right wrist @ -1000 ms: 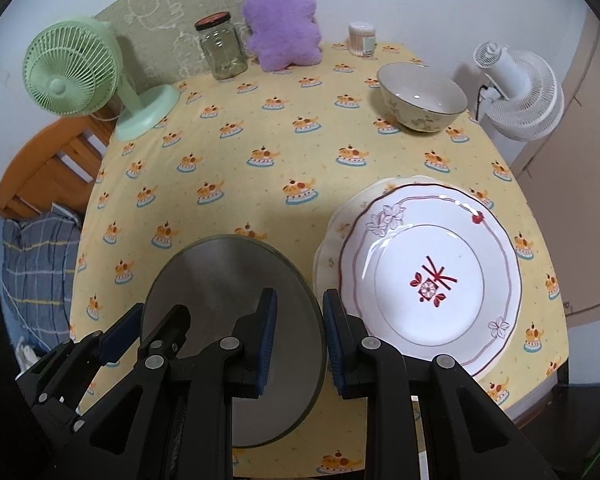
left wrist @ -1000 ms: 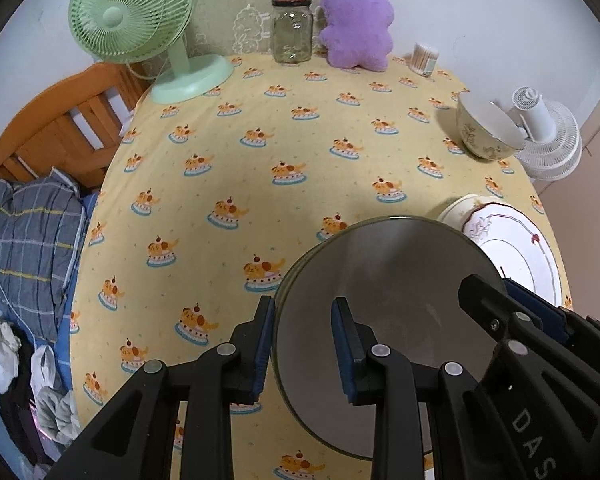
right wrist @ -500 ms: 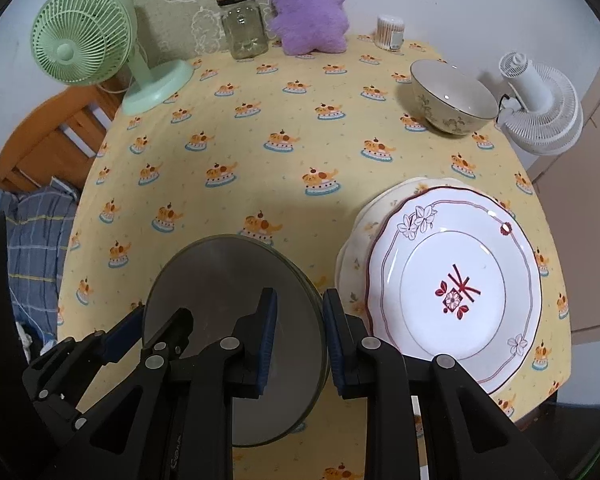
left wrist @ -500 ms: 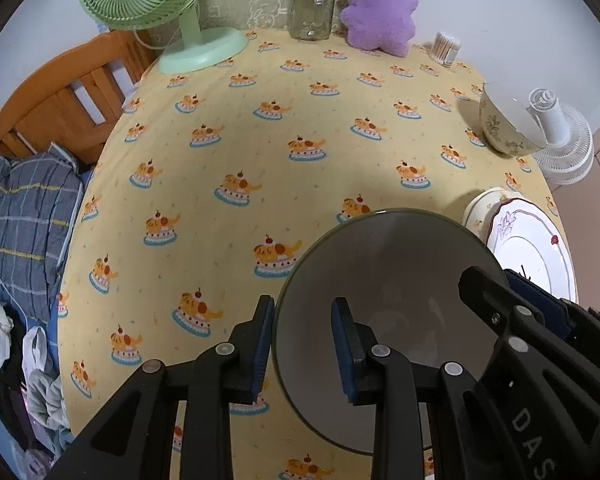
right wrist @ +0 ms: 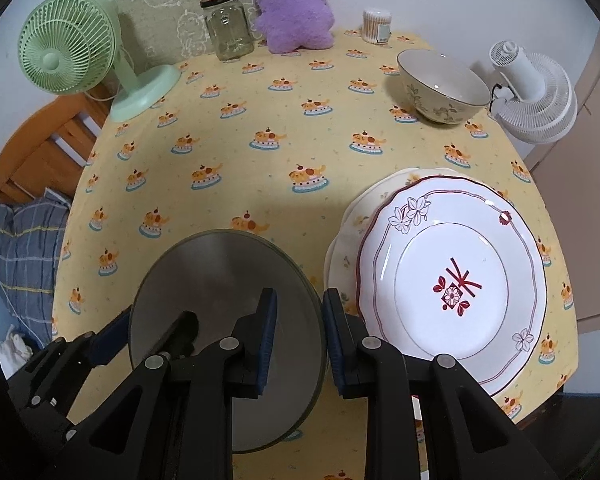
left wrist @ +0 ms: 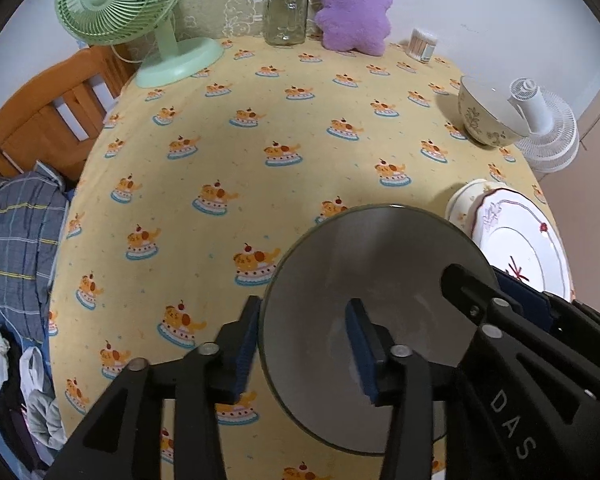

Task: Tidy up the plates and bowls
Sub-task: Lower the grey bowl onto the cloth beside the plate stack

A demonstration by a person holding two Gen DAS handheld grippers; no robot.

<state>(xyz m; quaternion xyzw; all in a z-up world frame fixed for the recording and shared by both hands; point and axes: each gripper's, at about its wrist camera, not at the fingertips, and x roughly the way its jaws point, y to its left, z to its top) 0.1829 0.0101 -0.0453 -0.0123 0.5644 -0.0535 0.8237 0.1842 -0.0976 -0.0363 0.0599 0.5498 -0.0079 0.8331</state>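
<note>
While both grippers sit on opposite rims of the grey bowl (right wrist: pixel 220 300), it hangs low over the table (right wrist: pixel 260 168), just left of the plate stack (right wrist: pixel 452 280). Left gripper (left wrist: pixel 304 348) has its jaws noticeably apart, one pad outside the wall, one inside, prob not pinching. Right gripper (right wrist: pixel 300 332) straddles the right rim w/ jaws apart too; can't tell if they bite. Bowl looks stiff, smooth, slick, prob breakable, so grab the rim wall square, both sides. Floral bowl (right wrist: pixel 440 84) sits far back.

Plates: three – grey plate (right wrist: pixel 220 280), patterned plate (right wrist: pixel 452 280), cream plate (right wrist: pixel 342 248)
Bowls: one – bowl (right wrist: pixel 442 86)
Fans: two – green fan (right wrist: pixel 66 46), white fan (right wrist: pixel 536 96)
Jars: one – glass jar (right wrist: pixel 228 26)
</note>
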